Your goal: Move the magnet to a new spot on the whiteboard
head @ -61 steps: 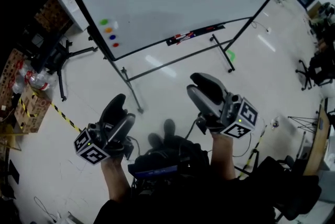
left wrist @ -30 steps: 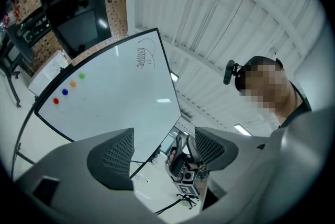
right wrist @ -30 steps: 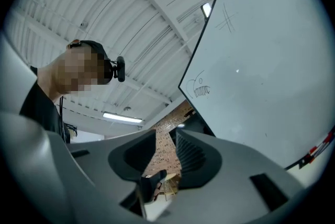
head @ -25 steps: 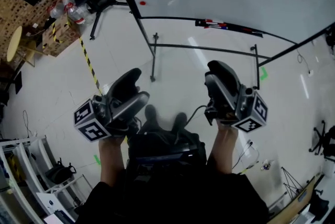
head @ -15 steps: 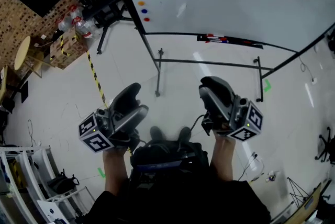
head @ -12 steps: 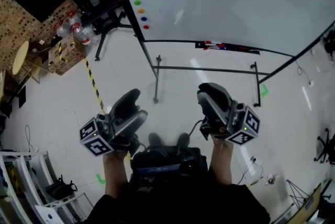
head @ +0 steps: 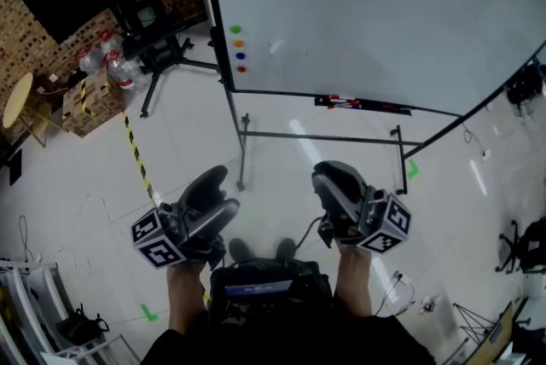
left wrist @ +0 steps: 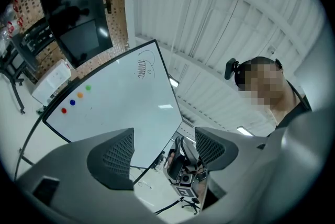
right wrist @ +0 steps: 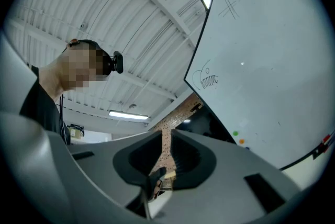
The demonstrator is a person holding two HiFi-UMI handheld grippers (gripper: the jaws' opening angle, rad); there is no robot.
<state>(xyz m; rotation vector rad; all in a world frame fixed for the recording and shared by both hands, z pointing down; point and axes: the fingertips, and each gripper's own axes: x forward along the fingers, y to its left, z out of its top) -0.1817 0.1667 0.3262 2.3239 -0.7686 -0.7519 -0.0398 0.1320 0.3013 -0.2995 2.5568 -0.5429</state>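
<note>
Green magnet (head: pixel 236 30) tops the row on the whiteboard (head: pixel 384 22). Your left gripper (head: pixel 218 188) gapes wide, empty. Your right gripper (head: pixel 328 176) has just been closing, jaws all but together, empty.

The whiteboard (head: pixel 384 22) was smooth and glossy, its stand (head: pixel 324 136) dark matt metal, the floor (head: pixel 85 176) polished and shiny.

The large white whiteboard (head: pixel 367 14) on its black metal stand (head: pixel 324 136) carries a column of small round magnets near its nine-o'clock edge: a green magnet (head: pixel 236 30) at twelve o'clock of the column, then an orange magnet (head: pixel 238 43), a blue magnet (head: pixel 240 57) and a red magnet (head: pixel 241 69) at six o'clock. A narrow black marker tray (head: pixel 363 105) with red and dark markers runs along the board's six-o'clock edge. The stand rests on the glossy white floor (head: pixel 281 163), where a yellow-and-black striped tape line (head: pixel 135 153) lies at eight o'clock of the board.
</note>
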